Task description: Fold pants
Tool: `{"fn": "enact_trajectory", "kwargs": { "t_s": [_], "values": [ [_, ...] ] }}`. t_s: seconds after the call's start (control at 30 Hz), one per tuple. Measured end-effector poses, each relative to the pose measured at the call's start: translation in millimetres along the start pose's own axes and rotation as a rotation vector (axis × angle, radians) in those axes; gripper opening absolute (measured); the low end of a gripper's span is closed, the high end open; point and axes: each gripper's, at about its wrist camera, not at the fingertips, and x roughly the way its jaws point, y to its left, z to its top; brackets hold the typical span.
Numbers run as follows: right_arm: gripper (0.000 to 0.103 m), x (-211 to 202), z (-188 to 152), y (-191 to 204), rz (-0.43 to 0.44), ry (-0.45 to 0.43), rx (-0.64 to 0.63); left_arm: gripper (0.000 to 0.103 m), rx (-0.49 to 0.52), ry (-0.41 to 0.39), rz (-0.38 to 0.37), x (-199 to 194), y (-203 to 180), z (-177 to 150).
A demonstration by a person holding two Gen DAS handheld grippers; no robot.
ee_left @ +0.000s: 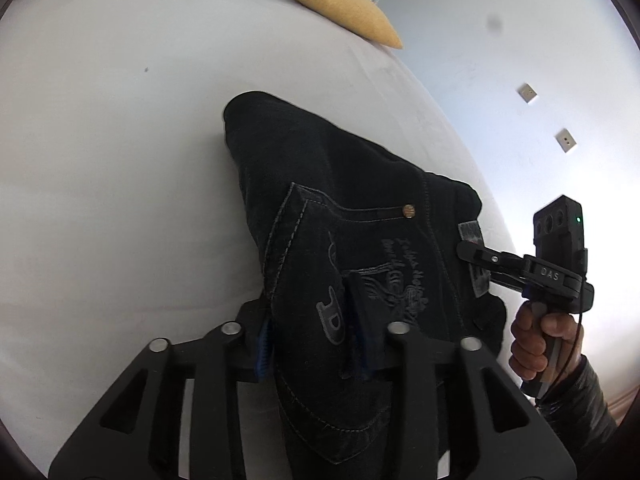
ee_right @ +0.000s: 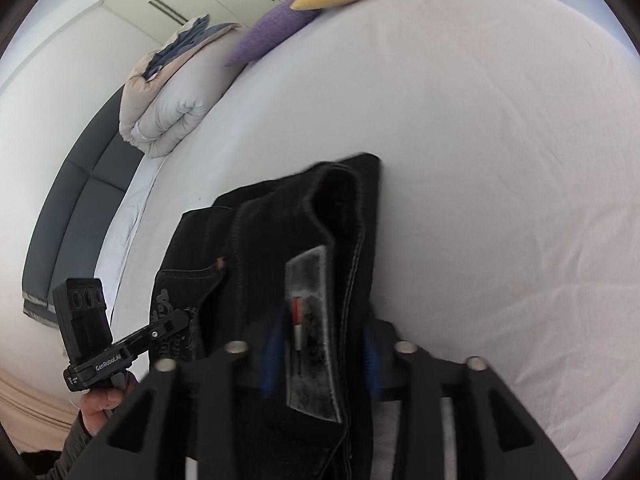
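Black jeans (ee_left: 340,184) with a printed back pocket and a copper rivet are lifted off a white bed. My left gripper (ee_left: 316,332) is shut on the waist end by the pocket, with denim pinched between its blue-padded fingers. My right gripper (ee_right: 320,352) is shut on the waistband by the grey leather label (ee_right: 310,320). In the left wrist view the right gripper (ee_left: 476,256) clamps the label edge at the right. In the right wrist view the left gripper (ee_right: 176,320) grips the pocket side (ee_right: 180,280) at the left. The legs hang folded below.
The white bed sheet (ee_left: 120,160) fills both views. A yellow pillow (ee_left: 340,4) and a purple pillow (ee_right: 272,32) lie at the bed's far edge. A rolled duvet (ee_right: 168,108) lies by a dark headboard (ee_right: 80,200). A wall (ee_left: 520,60) stands beyond.
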Motion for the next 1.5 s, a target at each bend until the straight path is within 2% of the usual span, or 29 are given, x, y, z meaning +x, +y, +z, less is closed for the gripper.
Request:
{"fn": "enact_trajectory", "kwargs": {
  "t_s": [0.1, 0.2, 0.3, 0.37, 0.47, 0.6, 0.63, 0.7, 0.77, 0.83, 0.9, 0.97, 1.03, 1.07, 1.17, 1.23, 1.33, 1.4, 1.5],
  "values": [
    [0.048, -10, -7, -10, 0.036, -0.024, 0.024, 0.045, -0.005, -0.016, -0.009, -2, 4, 3],
    [0.051, -22, -13, -12, 0.017, -0.049, 0.031, 0.049, 0.006, -0.032, 0.014, -4, -5, -2],
    [0.052, -40, -25, -9, -0.032, -0.083, 0.032, 0.050, 0.053, -0.071, 0.081, -20, -11, -18],
    [0.052, -53, -34, 1, -0.085, -0.111, 0.004, 0.052, 0.105, -0.113, 0.138, -37, -29, -35],
    [0.054, -81, -54, 26, -0.163, -0.182, -0.076, 0.064, 0.213, -0.237, 0.267, -76, -60, -54],
    [0.065, -122, -89, 70, -0.240, -0.303, -0.200, 0.098, 0.388, -0.464, 0.397, -135, -121, -92],
    [0.069, -133, -98, 85, -0.262, -0.340, -0.240, 0.102, 0.419, -0.528, 0.416, -151, -137, -102],
    [0.075, -152, -114, 109, -0.292, -0.406, -0.310, 0.103, 0.484, -0.661, 0.445, -184, -164, -124],
    [0.084, -175, -130, 132, -0.320, -0.486, -0.368, 0.103, 0.526, -0.746, 0.480, -207, -191, -140],
    [0.097, -200, -146, 153, -0.330, -0.583, -0.398, 0.103, 0.529, -0.792, 0.509, -228, -214, -151],
    [0.103, -229, -161, 168, -0.318, -0.682, -0.417, 0.103, 0.513, -0.831, 0.527, -249, -230, -165],
    [0.103, -254, -173, 183, -0.312, -0.759, -0.442, 0.103, 0.490, -0.841, 0.556, -268, -240, -178],
    [0.103, -280, -184, 199, -0.318, -0.835, -0.482, 0.103, 0.476, -0.797, 0.556, -281, -248, -185],
    [0.103, -291, -187, 206, -0.323, -0.858, -0.495, 0.103, 0.461, -0.766, 0.541, -286, -250, -187],
    [0.103, -320, -199, 224, -0.334, -0.926, -0.520, 0.103, 0.392, -0.740, 0.535, -298, -247, -198],
    [0.103, -330, -206, 231, -0.350, -0.943, -0.514, 0.103, 0.346, -0.705, 0.559, -297, -243, -204],
    [0.103, -324, -215, 234, -0.358, -0.880, -0.509, 0.103, 0.296, -0.615, 0.594, -280, -232, -207],
    [0.103, -309, -220, 228, -0.389, -0.832, -0.505, 0.103, 0.251, -0.546, 0.582, -267, -221, -208],
    [0.103, -273, -221, 212, -0.482, -0.724, -0.467, 0.103, 0.199, -0.470, 0.572, -237, -203, -207]
  ]
}}
